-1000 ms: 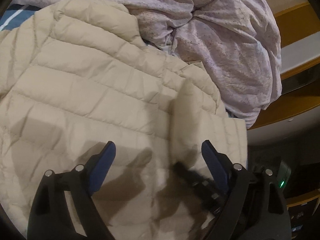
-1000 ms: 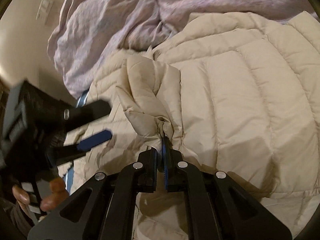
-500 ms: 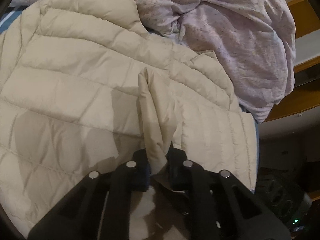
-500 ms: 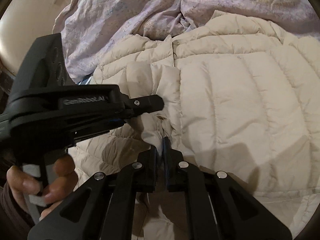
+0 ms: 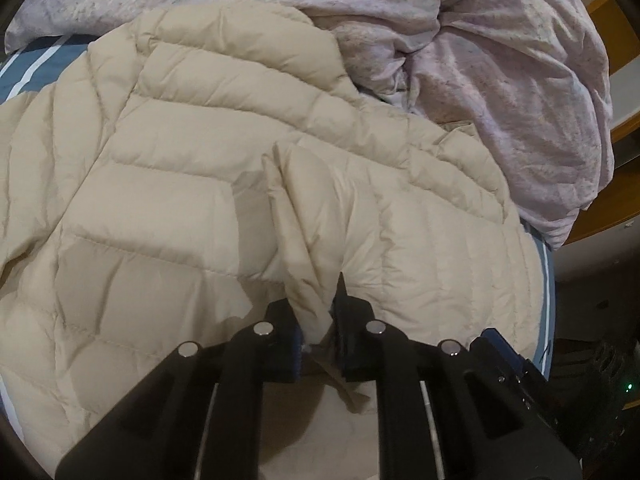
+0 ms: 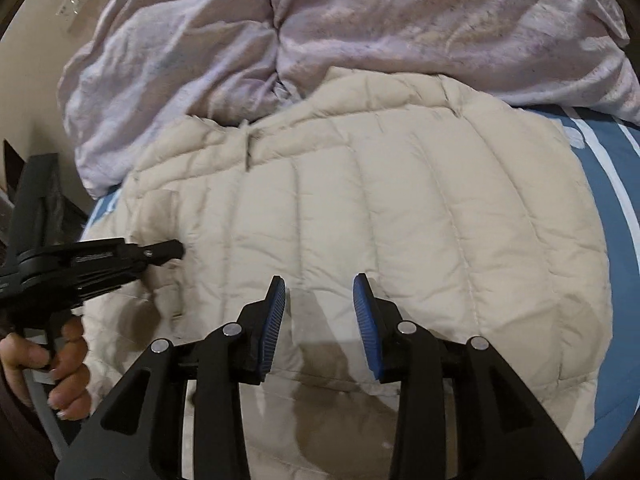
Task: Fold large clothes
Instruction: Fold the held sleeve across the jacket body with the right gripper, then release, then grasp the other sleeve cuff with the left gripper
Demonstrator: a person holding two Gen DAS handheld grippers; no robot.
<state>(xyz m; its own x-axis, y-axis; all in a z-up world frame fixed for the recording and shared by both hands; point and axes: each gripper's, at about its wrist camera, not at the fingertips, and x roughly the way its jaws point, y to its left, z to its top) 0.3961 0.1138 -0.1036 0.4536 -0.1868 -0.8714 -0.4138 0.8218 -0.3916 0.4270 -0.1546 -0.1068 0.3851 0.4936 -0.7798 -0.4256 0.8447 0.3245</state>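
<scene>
Cream quilted nylon fills both views: a large puffy down jacket (image 5: 168, 184) lies spread flat over a blue bed sheet with white stripes (image 6: 616, 184). Just beyond the jacket, touching its far edge, a crumpled lilac duvet (image 6: 360, 28) is heaped up.

The left gripper (image 5: 316, 332) has its jaws drawn in tight on a raised fold of the jacket's fabric (image 5: 304, 240), pinching it so that the fold stands up as a ridge above the flat quilting around it. A scrap of the same fabric hangs out below the fingers. From the right wrist view this gripper (image 6: 176, 249) reaches in over the jacket's left part, its tip against the cloth, with the person's hand (image 6: 60, 368) wrapped around its handle.

The right gripper (image 6: 320, 312) hovers above the near part of the jacket with its blue ribbed pads (image 6: 276, 320) spread apart and nothing between them; its shadow falls on the quilting below. A wooden bed frame (image 5: 600, 208) shows past the duvet in the left wrist view.
</scene>
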